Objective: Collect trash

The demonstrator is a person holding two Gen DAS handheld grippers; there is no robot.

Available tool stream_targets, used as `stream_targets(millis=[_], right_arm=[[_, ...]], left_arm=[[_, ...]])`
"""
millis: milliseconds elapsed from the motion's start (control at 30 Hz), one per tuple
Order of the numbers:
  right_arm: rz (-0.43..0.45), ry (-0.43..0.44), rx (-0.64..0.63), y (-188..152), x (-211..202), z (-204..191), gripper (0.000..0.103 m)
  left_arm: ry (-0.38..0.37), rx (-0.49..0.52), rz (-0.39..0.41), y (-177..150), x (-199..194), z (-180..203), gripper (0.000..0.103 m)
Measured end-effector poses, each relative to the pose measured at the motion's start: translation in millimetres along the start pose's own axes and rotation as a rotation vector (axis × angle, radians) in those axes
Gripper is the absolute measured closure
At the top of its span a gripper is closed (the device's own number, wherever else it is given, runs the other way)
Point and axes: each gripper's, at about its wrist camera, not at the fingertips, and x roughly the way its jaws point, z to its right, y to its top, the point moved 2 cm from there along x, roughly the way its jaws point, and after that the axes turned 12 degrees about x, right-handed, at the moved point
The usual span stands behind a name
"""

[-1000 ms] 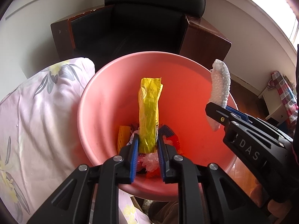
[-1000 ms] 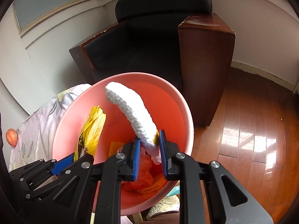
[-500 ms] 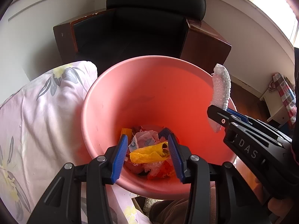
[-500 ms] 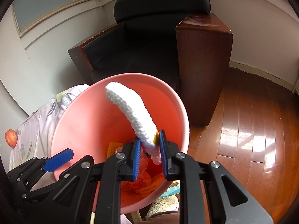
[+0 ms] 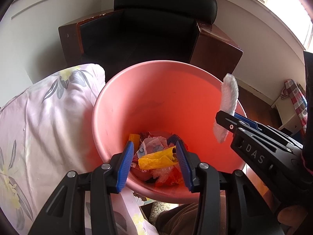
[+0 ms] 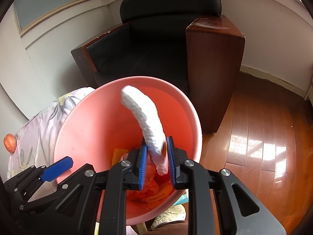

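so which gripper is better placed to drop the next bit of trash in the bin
Right. The right gripper holds the white foam strip over the pink bin, with its pads apparently loosening. The left gripper is open and empty, its yellow wrapper already inside.

A home bedroom: floral bedding (image 5: 49, 117), black armchair (image 6: 156, 45), wooden floor (image 6: 264, 137), pink bin (image 5: 156, 98).

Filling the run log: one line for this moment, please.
left gripper: open, empty | right gripper: open, white foam strip slipping out | pink bin: below both

Both wrist views look down, close, into the pink bin (image 5: 121, 105), armchair (image 6: 156, 45) behind
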Motion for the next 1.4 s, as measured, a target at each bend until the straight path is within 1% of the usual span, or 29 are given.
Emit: stream_targets(millis=[100, 133, 167, 433, 667, 867, 1100, 1233, 1300, 1367, 1400], right_arm=[[0.002, -0.003, 0.000, 0, -1, 0, 0.081], [0.003, -0.002, 0.000, 0, -2, -1, 0.074], [0.005, 0.003, 0.001, 0, -2, 0, 0.071], [0.021, 0.012, -0.009, -1, -11, -2, 0.071], [0.040, 0.033, -0.030, -8, -23, -4, 0.071], [0.073, 0.046, -0.052, -17, -43, -9, 0.071], [0.124, 0.058, -0.100, -30, -69, -18, 0.071], [0.131, 0.079, -0.098, -36, -80, -20, 0.071], [0.128, 0.088, -0.103, -39, -84, -21, 0.070], [0.130, 0.093, -0.112, -43, -88, -23, 0.063], [0.132, 0.095, -0.116, -46, -90, -24, 0.062]], left_arm=[[0.002, -0.004, 0.001, 0, -2, -1, 0.059], [0.002, -0.005, 0.001, -1, -3, -1, 0.059], [0.002, -0.006, 0.002, -1, -3, -1, 0.059], [0.007, -0.016, 0.012, -1, -10, -3, 0.059], [0.048, -0.018, 0.040, -6, -23, -3, 0.059], [0.072, -0.034, 0.066, -13, -40, -7, 0.059], [0.083, -0.059, 0.102, -24, -63, -11, 0.059], [0.088, -0.066, 0.116, -31, -75, -11, 0.059], [0.091, -0.069, 0.122, -36, -82, -11, 0.059], [0.092, -0.076, 0.129, -41, -89, -11, 0.059], [0.093, -0.079, 0.133, -43, -92, -12, 0.059]])
